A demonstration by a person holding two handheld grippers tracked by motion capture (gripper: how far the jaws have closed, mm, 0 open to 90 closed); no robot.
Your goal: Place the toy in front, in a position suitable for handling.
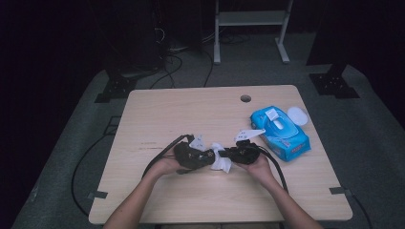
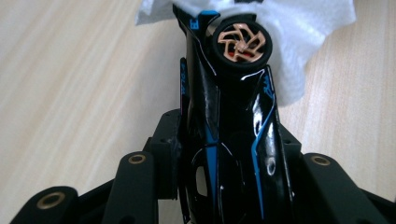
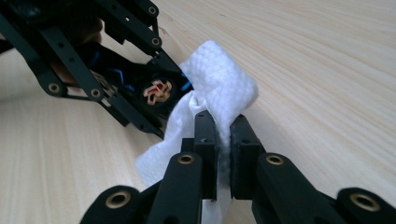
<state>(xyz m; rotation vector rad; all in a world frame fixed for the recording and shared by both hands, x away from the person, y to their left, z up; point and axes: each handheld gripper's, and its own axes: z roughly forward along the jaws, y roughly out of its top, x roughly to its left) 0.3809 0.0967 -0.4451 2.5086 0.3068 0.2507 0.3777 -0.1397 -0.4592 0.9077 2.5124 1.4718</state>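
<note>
A glossy black toy car (image 2: 233, 140) with blue stripes and a copper-spoked wheel (image 2: 242, 43) is clamped between the jaws of my left gripper (image 1: 206, 155), nose pointing away. My right gripper (image 3: 223, 128) is shut on a white wet wipe (image 3: 219, 93), whose free part lies against the car's front end. In the high view the wipe (image 1: 221, 160) sits between the two grippers near the table's middle front, with my right gripper (image 1: 228, 153) just right of it. The car's wheel (image 3: 158, 92) peeks out beside the wipe in the right gripper view.
A blue pack of wet wipes (image 1: 279, 132) lies at the right of the wooden table (image 1: 167, 114), its white lid (image 1: 297, 115) flipped open. A round cable hole (image 1: 245, 98) is near the far edge. Cables trail off the table's front.
</note>
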